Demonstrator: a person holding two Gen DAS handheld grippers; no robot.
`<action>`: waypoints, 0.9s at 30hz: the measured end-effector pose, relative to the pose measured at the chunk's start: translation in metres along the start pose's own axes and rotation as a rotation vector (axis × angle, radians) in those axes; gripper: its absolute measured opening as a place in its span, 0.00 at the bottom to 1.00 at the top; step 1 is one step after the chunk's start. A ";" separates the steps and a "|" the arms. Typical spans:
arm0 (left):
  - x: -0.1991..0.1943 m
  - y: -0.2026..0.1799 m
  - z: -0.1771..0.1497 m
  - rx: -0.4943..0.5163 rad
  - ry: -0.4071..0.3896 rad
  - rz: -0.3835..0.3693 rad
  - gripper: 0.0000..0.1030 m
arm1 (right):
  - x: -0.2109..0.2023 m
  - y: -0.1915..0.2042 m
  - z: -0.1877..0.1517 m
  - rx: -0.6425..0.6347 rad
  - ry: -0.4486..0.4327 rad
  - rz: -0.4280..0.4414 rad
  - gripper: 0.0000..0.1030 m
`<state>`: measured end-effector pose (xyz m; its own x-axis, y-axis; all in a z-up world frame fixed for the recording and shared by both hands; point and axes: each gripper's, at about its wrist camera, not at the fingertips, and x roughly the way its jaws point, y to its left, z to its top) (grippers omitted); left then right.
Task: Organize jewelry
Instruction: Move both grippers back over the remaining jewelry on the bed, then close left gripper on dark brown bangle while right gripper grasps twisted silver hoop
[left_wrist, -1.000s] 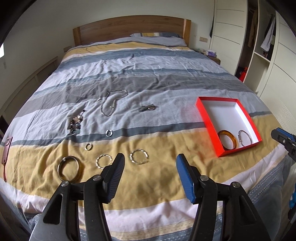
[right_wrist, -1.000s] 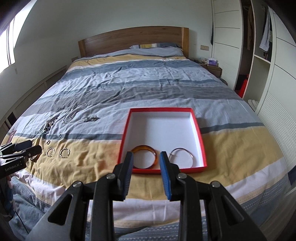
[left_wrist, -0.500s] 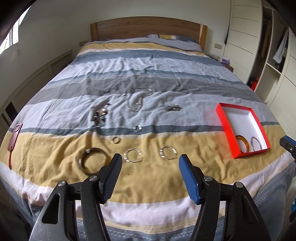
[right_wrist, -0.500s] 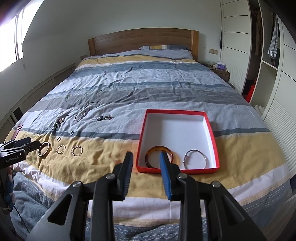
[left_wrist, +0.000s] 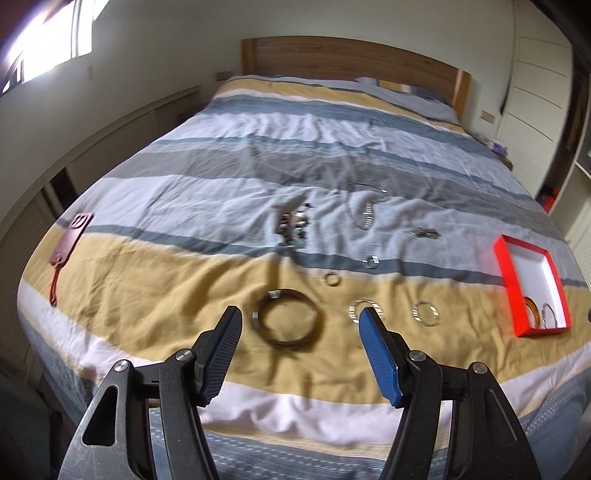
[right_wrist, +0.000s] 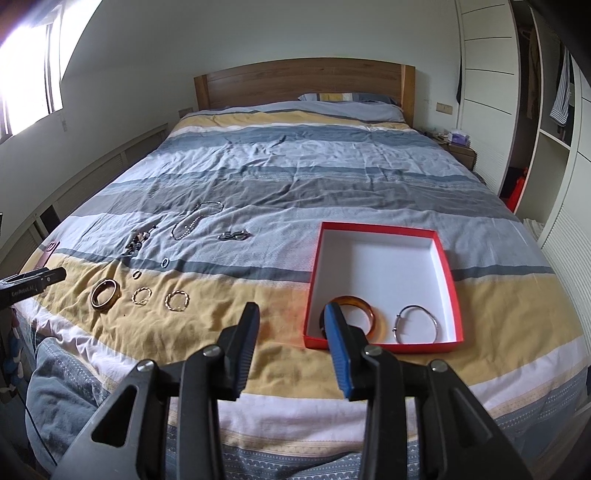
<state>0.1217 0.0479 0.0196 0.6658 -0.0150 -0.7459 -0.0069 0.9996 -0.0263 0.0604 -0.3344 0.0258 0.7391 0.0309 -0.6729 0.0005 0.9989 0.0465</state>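
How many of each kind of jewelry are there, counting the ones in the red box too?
Big bangles: 3
Twisted hoops: 2
Small rings: 2
Chain necklace: 1
Tangled clusters: 2
Total: 10

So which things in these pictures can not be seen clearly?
- Bead cluster, left wrist view: blurred; its pieces cannot be told apart.
- Amber bangle, right wrist view: near part hidden by the right claw.
- Left claw, right wrist view: cut off by the left edge.
- Small ring: too small for detail.
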 end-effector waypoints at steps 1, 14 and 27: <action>0.000 0.005 0.000 -0.009 0.000 0.008 0.63 | 0.001 0.001 0.000 -0.002 0.001 0.003 0.34; 0.013 0.041 -0.009 -0.070 0.030 0.047 0.64 | 0.015 0.019 -0.001 -0.031 0.022 0.057 0.34; 0.042 0.057 -0.020 -0.103 0.089 0.058 0.64 | 0.044 0.047 -0.005 -0.078 0.081 0.121 0.34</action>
<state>0.1346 0.1036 -0.0269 0.5930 0.0364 -0.8044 -0.1231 0.9913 -0.0459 0.0892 -0.2864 -0.0056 0.6735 0.1510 -0.7236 -0.1399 0.9873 0.0758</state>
